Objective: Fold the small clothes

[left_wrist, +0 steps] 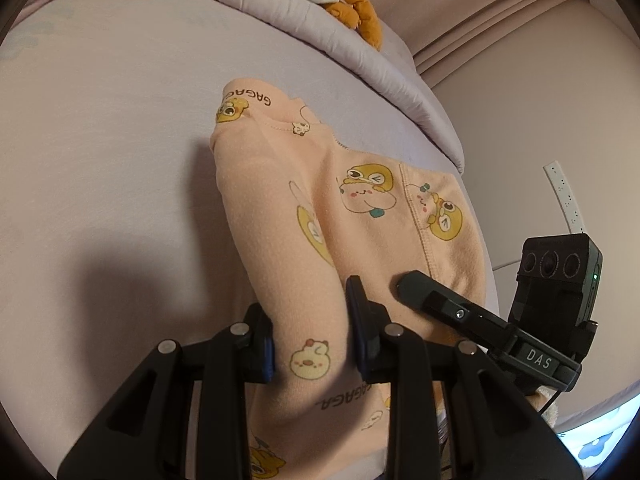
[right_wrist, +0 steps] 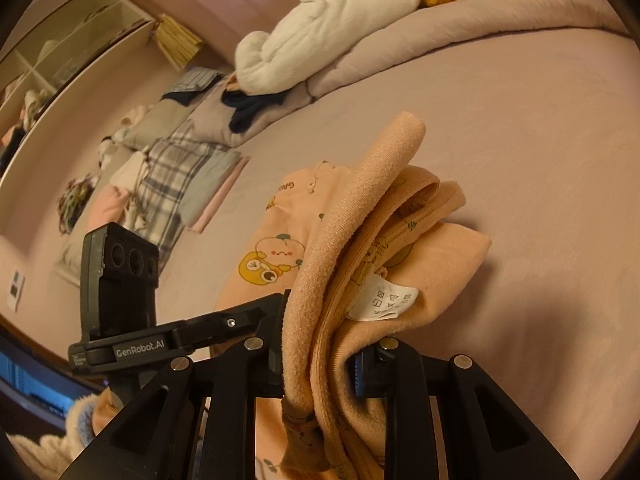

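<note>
Both grippers have hold of the same small peach garment [left_wrist: 280, 208], printed with cartoon ducks, over the lilac bed sheet [left_wrist: 100, 140]; the left gripper [left_wrist: 312, 336] has its fingers nearly closed, pinching a single ridge of the cloth that runs forward from between them and drapes down onto the bed ahead; the right gripper [right_wrist: 320, 364] has its fingers drawn in just as narrowly, clamped on a thicker bunch of layers that stands up above them, a care label [right_wrist: 382, 298] hanging just beyond the right-hand finger; the two grippers sit close beside each other, the right one's finger showing just to the right of the left one's fingers; this looks to me like the carrying-over of one end of the garment to lay a fold; to do it well I would keep both grips firm and level with each other, so the held edge stays straight, lower it squarely onto the part lying ahead of the fingers, and let go only once the cloth rests flat; the risk I see is the bunched layers in the right fingers landing rumpled; the quilt [right_wrist: 480, 28] and the white plush toy [right_wrist: 328, 20] lie well beyond the fingers, out of the way.
</note>
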